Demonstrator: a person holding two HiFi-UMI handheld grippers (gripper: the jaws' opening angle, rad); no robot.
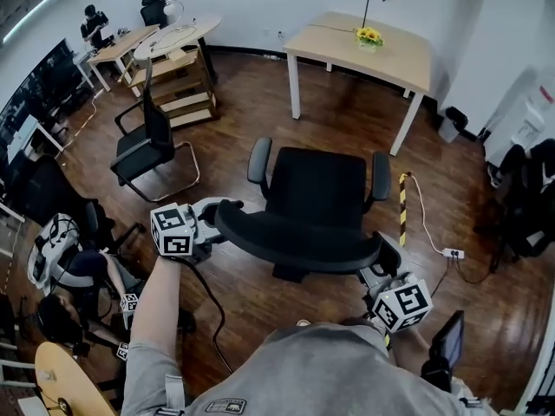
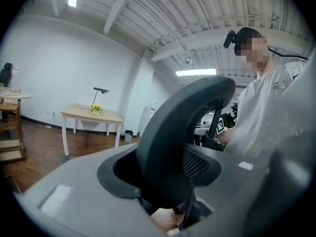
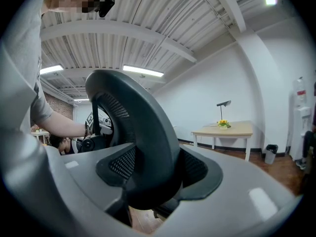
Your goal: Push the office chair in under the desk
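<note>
The black office chair (image 1: 316, 189) stands mid-floor, its seat toward the light wooden desk (image 1: 395, 55) at the far right. Its curved backrest (image 1: 295, 241) is nearest me. My left gripper (image 1: 218, 217) is at the backrest's left end. In the left gripper view, the backrest's edge (image 2: 173, 132) sits between the jaws of the left gripper (image 2: 163, 184), but contact with the pads is hidden. My right gripper (image 1: 381, 260) is at the right end. There the backrest (image 3: 143, 132) fills the gap in the right gripper (image 3: 148, 184), and the jaws are closed against it.
A second black chair (image 1: 147, 146) and a wooden shelf unit (image 1: 178, 85) stand at the left. A yellow-black cable cover (image 1: 403, 206) and a power strip (image 1: 453, 253) lie right of the chair. A bin (image 1: 451, 121) stands by the desk. A seated person (image 1: 78, 267) is at the near left.
</note>
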